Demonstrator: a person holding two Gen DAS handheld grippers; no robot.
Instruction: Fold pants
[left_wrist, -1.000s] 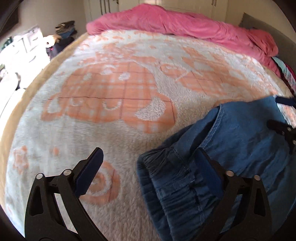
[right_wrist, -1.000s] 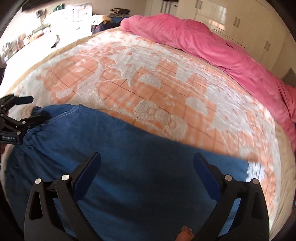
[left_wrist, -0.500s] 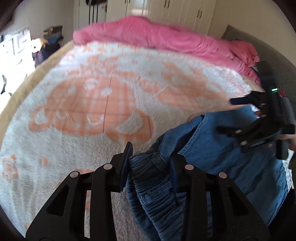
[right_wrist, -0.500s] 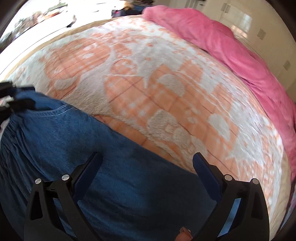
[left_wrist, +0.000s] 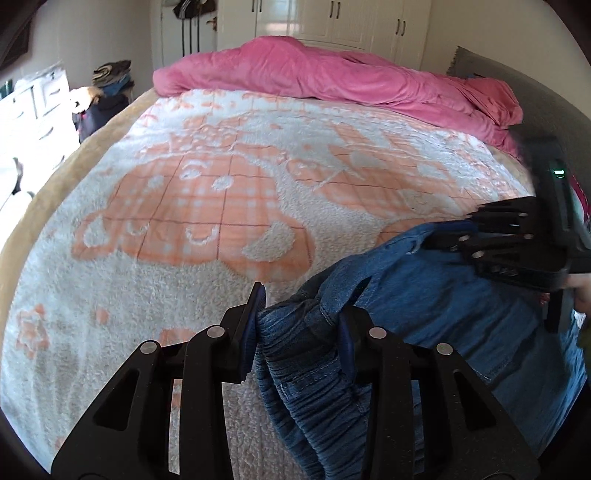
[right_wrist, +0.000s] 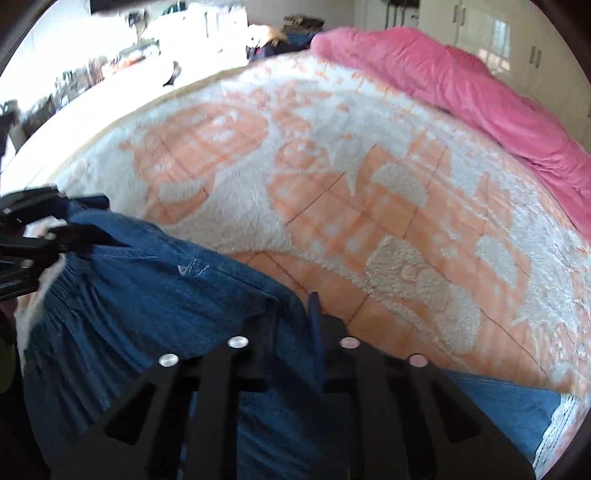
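Observation:
Blue denim pants (left_wrist: 424, 314) lie at the near edge of the bed. In the left wrist view my left gripper (left_wrist: 300, 314) is shut on the bunched elastic waistband, which rises in a fold between its pads. To the right, my right gripper (left_wrist: 448, 236) pinches the upper edge of the pants. In the right wrist view the right gripper (right_wrist: 293, 314) is shut on a thin fold of the pants (right_wrist: 147, 295). The left gripper (right_wrist: 79, 218) shows at the far left, holding the gathered waistband. The cloth hangs stretched between the two grippers.
A fleecy white and peach blanket (left_wrist: 207, 206) covers the bed. A rumpled pink duvet (left_wrist: 332, 77) lies along its far side, below white wardrobe doors (left_wrist: 332, 22). A pile of clothes (left_wrist: 107, 85) sits beyond the bed's left edge. A grey headboard (left_wrist: 517, 85) stands at the right.
The left gripper closed on the waistband and has kept hold. The right gripper, open over the denim half a second ago, has now shut on the pants' edge.

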